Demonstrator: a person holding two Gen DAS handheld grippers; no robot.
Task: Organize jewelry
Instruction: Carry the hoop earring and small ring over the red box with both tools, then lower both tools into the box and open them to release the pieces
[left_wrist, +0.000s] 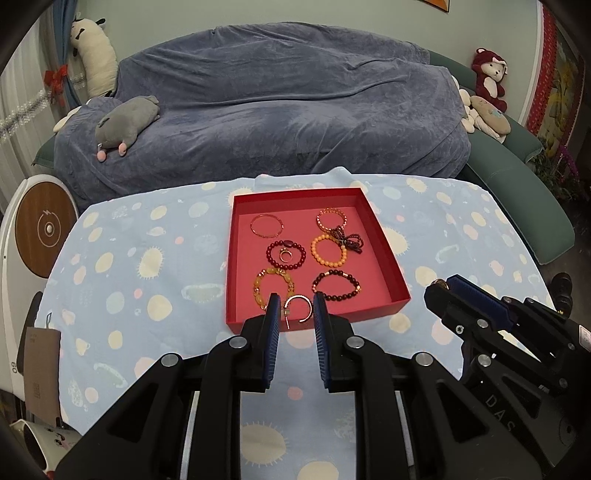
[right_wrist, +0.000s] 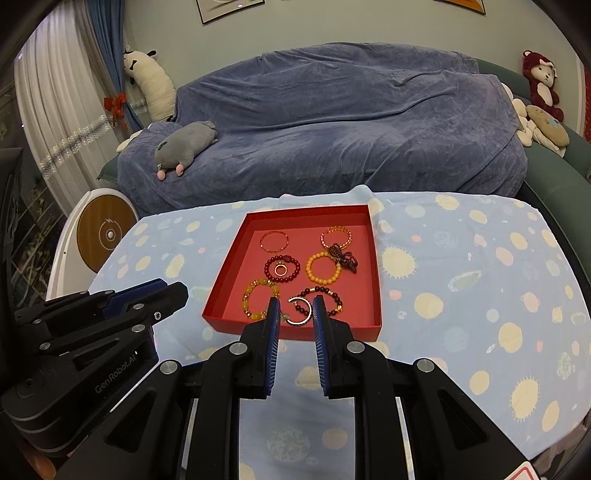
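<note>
My left claw (left_wrist: 294, 308) and right claw (right_wrist: 294, 309) gape open near the red tray (left_wrist: 384, 251). Only my right view reads "GenRobot.AI" on the left one.

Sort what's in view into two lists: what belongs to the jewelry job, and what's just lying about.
Job:
red tray
gold bangle
orange bead bracelet
dark red bead bracelet
small ring inside it
open gold cuff
left tongs and right tongs, both open

Lying about:
grey plush
red monkey plush
blue sofa cover
spotted tablecloth
</note>
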